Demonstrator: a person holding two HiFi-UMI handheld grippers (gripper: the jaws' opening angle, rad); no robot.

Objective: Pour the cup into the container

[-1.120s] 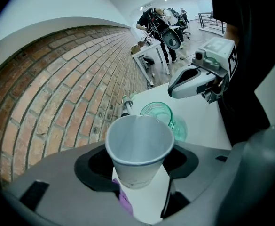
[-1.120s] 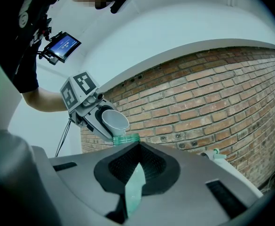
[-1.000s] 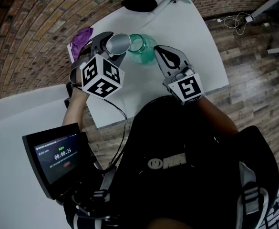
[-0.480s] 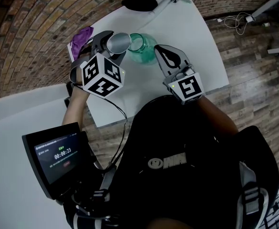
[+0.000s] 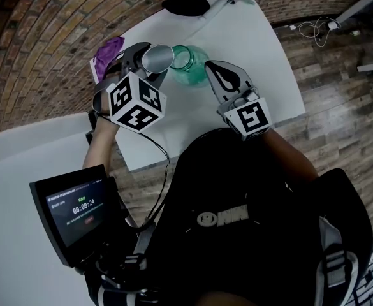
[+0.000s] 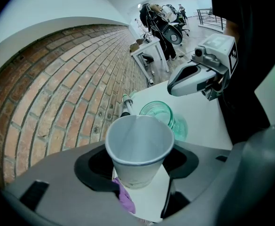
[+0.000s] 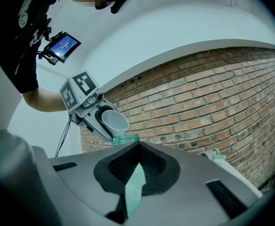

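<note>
Purple cloth [image 5: 108, 48]: laid at the left edge of the table [image 5: 250, 56], clear of the work.
Left gripper [image 5: 149, 62]: fingers clamped on paper cup [image 6: 139, 145], which is tipped over green translucent container [image 5: 191, 65]. The cup looks empty, so the pour is judged nearly done.
Right gripper [image 5: 209, 74]: fingers closed on container wall.
Next: cup to be righted.
Black object [image 5: 186, 6]: beyond the container; nothing is obstructed.

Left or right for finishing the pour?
Left. The left gripper is shut on the cup, tipped with its lip at the container's mouth. The right gripper is closed on the container, apparently steadying it, so it should probably hold there.
</note>
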